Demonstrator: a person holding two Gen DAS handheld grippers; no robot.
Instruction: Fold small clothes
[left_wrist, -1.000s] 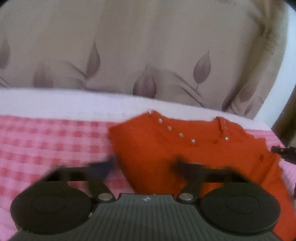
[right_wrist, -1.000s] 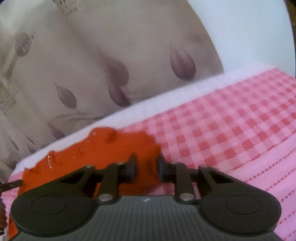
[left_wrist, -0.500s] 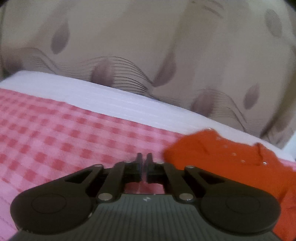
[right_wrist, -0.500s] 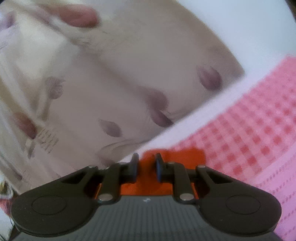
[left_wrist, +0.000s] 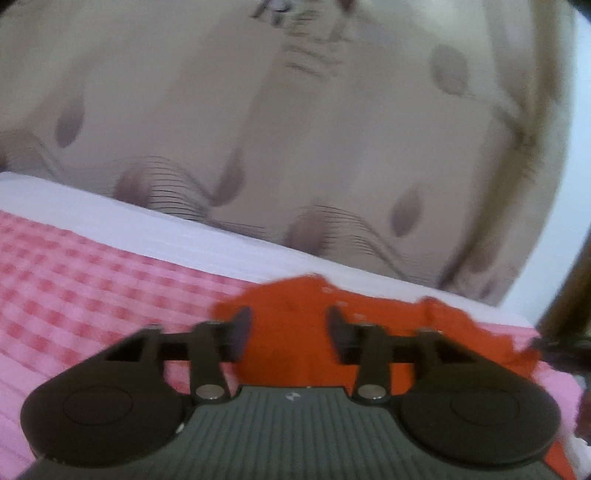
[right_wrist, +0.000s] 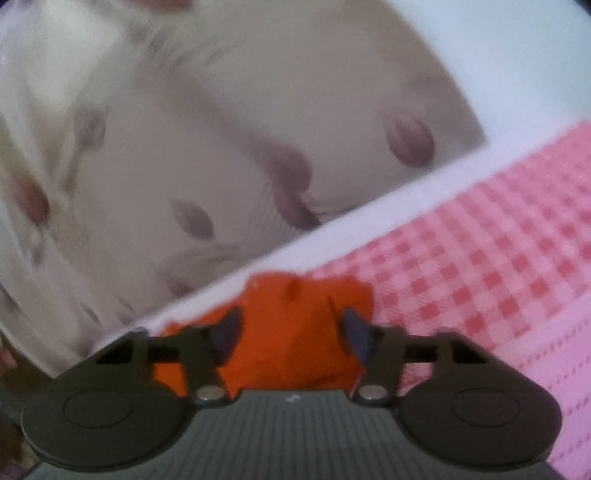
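Note:
A small orange garment (left_wrist: 295, 339) with tiny studs near its neckline lies on the pink checked bedcover (left_wrist: 74, 288), close to the bed's far edge. My left gripper (left_wrist: 290, 328) is open and empty, held above the garment's left part. The garment also shows in the right wrist view (right_wrist: 291, 332). My right gripper (right_wrist: 291, 328) is open and empty, held above the garment's right end. Both views are blurred by motion.
A beige curtain (left_wrist: 295, 129) with purple leaf shapes hangs right behind the bed's white far edge (left_wrist: 147, 229). The checked bedcover (right_wrist: 480, 277) stretches to the right of the garment. A dark wooden post (left_wrist: 569, 295) stands at the far right.
Both grippers have opened from nearly shut half a second ago. The left gripper has swung right, back over the garment. The right gripper has stayed over the garment's right end.

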